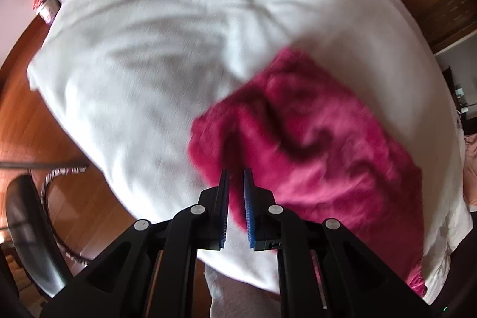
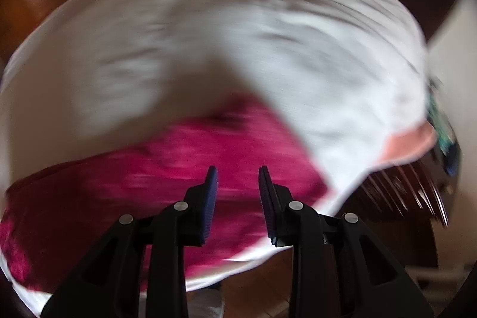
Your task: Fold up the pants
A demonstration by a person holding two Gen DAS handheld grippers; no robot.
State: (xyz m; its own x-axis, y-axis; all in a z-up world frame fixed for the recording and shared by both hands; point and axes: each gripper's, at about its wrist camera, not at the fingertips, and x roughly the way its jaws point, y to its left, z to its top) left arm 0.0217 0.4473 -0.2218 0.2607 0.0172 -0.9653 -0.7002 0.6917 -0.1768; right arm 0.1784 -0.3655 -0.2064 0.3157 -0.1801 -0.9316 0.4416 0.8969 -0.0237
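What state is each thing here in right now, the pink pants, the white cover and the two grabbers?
Pants: bunched and creased on the white cover, not held.
White cover: spread out, wrinkled.
Left hand-held gripper: narrowly open, empty, above the pants' edge.
Right hand-held gripper: open, empty, above the pants.

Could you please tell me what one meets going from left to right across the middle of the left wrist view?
Wooden floor → white sheet → magenta pants → white sheet's right edge.
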